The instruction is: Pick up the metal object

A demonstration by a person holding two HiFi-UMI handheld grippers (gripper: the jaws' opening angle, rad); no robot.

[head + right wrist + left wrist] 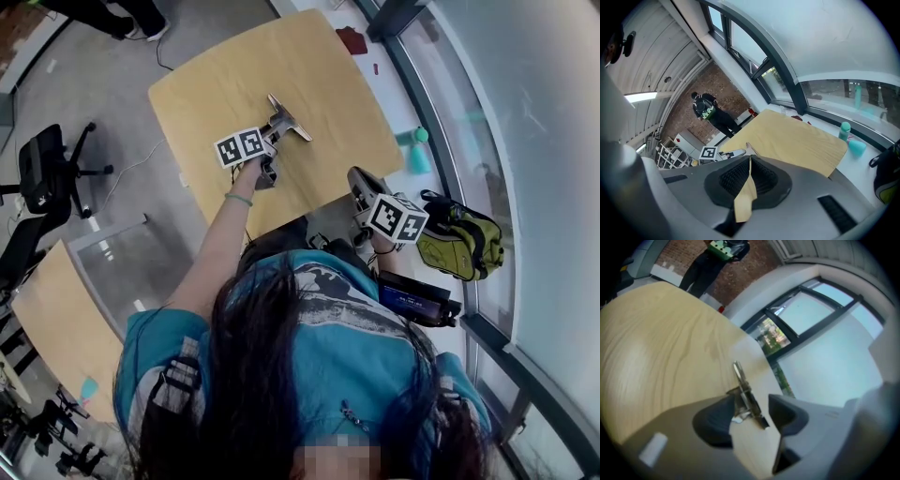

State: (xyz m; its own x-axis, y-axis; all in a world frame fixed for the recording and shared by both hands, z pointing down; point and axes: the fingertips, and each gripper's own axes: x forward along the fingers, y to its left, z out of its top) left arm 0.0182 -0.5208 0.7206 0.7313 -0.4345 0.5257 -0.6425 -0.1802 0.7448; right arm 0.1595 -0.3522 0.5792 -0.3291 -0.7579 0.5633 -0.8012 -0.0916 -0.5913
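Observation:
A slim metal object (742, 391) lies on the light wooden table (216, 84) near its right edge. My left gripper (751, 403) reaches over the table with its jaws wide apart, one on each side of the metal object. The piece sits close against the left pad (717, 420) and a clear gap separates it from the right pad. In the head view the left gripper (289, 119) is at the table's middle, and the object itself is hard to make out there. My right gripper (356, 178) hovers off the table's near right corner, its pads (733, 176) together with nothing between them.
A yellow-green bag (459, 244) lies on the floor by the window at the right. A teal bottle (417, 150) and a dark red item (352, 39) sit on the white sill. An office chair (47, 169) and a second table (56, 319) stand at the left. A person (710, 110) stands by the brick wall.

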